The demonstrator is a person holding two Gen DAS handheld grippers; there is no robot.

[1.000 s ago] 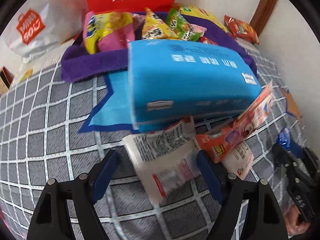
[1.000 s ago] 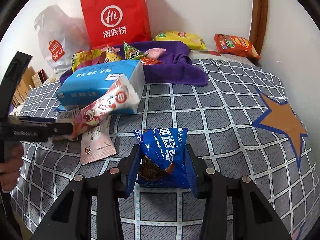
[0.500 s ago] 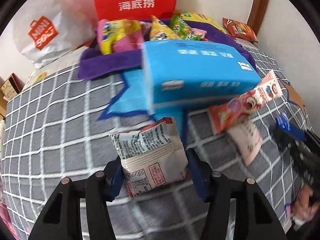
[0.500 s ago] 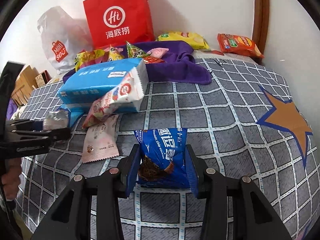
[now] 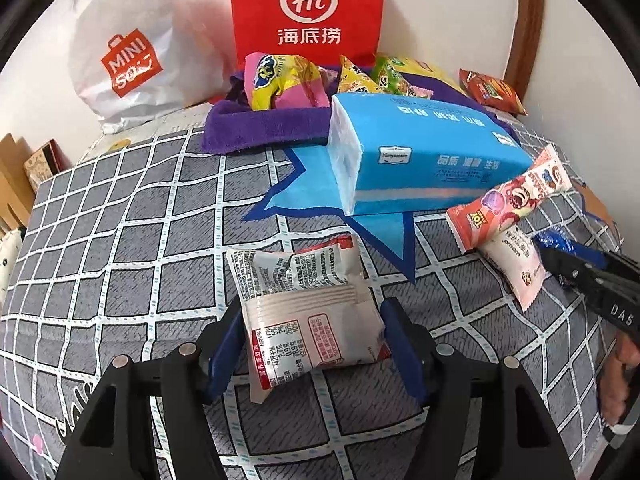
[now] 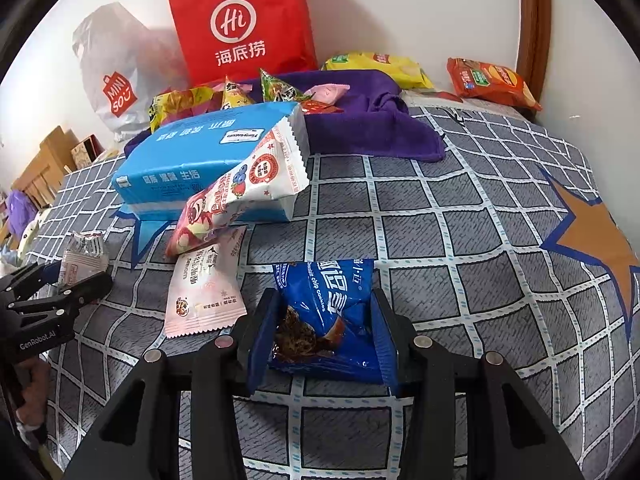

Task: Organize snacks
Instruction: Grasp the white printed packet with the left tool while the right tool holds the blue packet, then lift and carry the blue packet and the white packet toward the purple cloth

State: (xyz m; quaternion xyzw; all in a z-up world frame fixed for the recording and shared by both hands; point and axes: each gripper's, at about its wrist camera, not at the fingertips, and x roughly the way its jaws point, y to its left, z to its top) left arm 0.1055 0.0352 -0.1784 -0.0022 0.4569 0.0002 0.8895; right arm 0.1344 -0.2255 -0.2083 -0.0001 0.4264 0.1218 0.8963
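1. Two packets are in my grippers: the left gripper is clamped on a white sachet, and the right gripper is clamped on a blue cookie bag.
2. I see the sachet's long axis running away from the left camera, printed back up, its crumpled far end toward the tissue pack. Whether it is touching the checked bedspread I cannot tell.
3. My cookie bag also points away from its camera, its top seam at the far end and its near end between the pads.
4. A pink-and-red wrapper leans tilted against the tissue pack's end, long axis rising toward the wall; a pale pink packet lies flat just beside it, partly under its low end.
5. My right view alone shows the orange star on the spread, the whole purple towel, and the left gripper seen from the side.
6. My left view alone shows the sachet's label text and the pink-and-yellow bag on the towel in full.
7. Both views show the red bag and the white bag against the wall.
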